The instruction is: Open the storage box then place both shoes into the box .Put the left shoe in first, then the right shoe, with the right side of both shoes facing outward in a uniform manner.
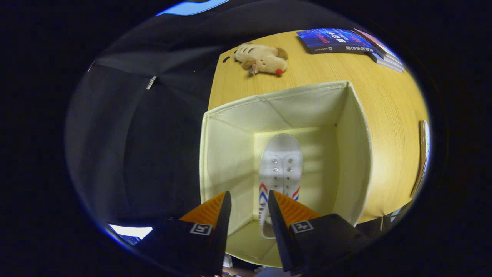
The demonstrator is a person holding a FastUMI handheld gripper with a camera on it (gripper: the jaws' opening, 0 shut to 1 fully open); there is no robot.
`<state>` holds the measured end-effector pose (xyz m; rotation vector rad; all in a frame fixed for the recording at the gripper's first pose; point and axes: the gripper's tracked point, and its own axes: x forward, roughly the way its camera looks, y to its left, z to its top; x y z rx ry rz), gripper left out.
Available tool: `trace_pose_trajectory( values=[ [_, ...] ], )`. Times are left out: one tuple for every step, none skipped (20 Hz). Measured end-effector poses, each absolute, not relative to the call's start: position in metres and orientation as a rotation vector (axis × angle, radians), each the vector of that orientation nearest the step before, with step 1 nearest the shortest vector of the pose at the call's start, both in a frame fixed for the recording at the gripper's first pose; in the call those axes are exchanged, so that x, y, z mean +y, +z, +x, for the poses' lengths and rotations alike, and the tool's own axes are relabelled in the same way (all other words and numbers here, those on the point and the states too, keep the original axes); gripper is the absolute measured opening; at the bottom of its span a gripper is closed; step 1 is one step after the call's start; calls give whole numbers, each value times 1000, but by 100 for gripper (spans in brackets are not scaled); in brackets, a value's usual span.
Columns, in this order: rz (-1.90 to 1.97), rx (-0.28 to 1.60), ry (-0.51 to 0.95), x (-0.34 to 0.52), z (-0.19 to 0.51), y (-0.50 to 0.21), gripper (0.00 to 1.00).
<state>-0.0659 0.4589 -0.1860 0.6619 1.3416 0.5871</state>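
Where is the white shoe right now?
The white shoe lies on the bottom of the open storage box, just beyond the parted tongs, which hold nothing.

I'm looking down into the storage box (357,146), and my gripper (250,204) hangs over it, fingers apart, nothing between them. The right finger covers the heel of the shoe (280,169) lying on the bottom. At the right edge of the frame, the second shoe (424,154) shows as a sliver (badly cut off). The books (346,42) at upper right run out of view too.
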Motion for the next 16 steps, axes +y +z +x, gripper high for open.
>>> trace_pose_trajectory(
  values=[
    [661, 1336, 600, 458, -68, -183, 76],
    [665, 1335, 608, 456, -70, -182, 81],
    [666, 1328, 615, 453, -71, -179, 82],
    [671, 1317, 622, 449, -71, -175, 82],
    [680, 1307, 632, 444, -71, -170, 82],
    [693, 1292, 641, 438, -71, -164, 82],
    [701, 1276, 647, 430, -71, -159, 82],
    [705, 1258, 652, 420, -71, -155, 82],
    [705, 1237, 658, 409, -70, -150, 82],
    [704, 1217, 662, 396, -69, -145, 82],
    [702, 1193, 663, 373, -66, -144, 82],
    [700, 1170, 659, 358, -64, -140, 82],
    [694, 1150, 649, 340, -63, -138, 82],
    [689, 1131, 635, 322, -62, -137, 82],
    [682, 1115, 619, 304, -60, -138, 82],
    [676, 1103, 599, 286, -58, -140, 82]
  ],
)
